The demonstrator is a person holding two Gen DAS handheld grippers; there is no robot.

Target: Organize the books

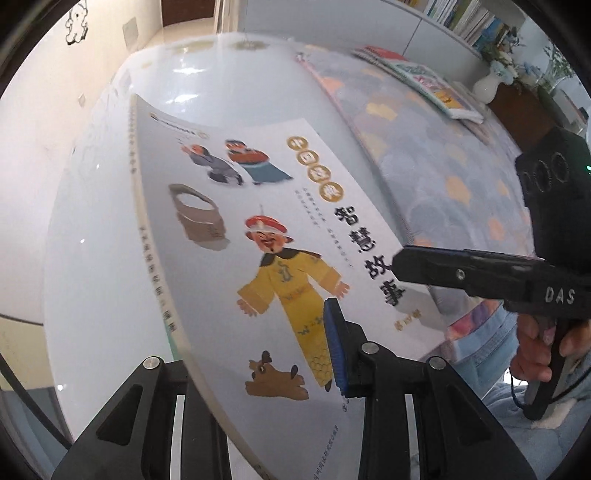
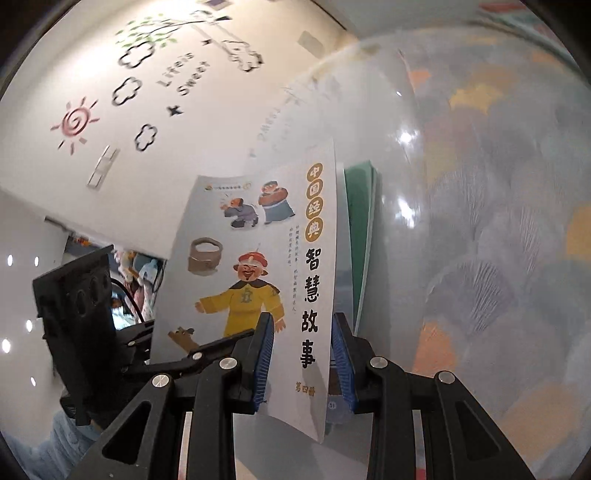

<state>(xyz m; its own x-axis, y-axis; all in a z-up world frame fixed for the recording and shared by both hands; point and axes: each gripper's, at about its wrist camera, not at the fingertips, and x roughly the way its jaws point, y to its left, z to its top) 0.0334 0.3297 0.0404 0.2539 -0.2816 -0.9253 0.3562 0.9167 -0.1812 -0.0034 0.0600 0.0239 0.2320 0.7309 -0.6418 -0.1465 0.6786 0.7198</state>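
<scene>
A white picture book with a cartoon man in a yellow robe on its cover is lifted above the glossy table. My left gripper is shut on its lower edge; one blue pad lies on the cover and the other finger is hidden under the book. My right gripper reaches in from the right at the book's title edge. In the right wrist view the book stands between the blue pads, which are apart around its spine edge; I cannot tell if they press it.
A patterned blue-and-orange mat covers the table's right part. Several books lie stacked at its far end. A shelf of books and a white vase stand behind. A green book lies behind the held one.
</scene>
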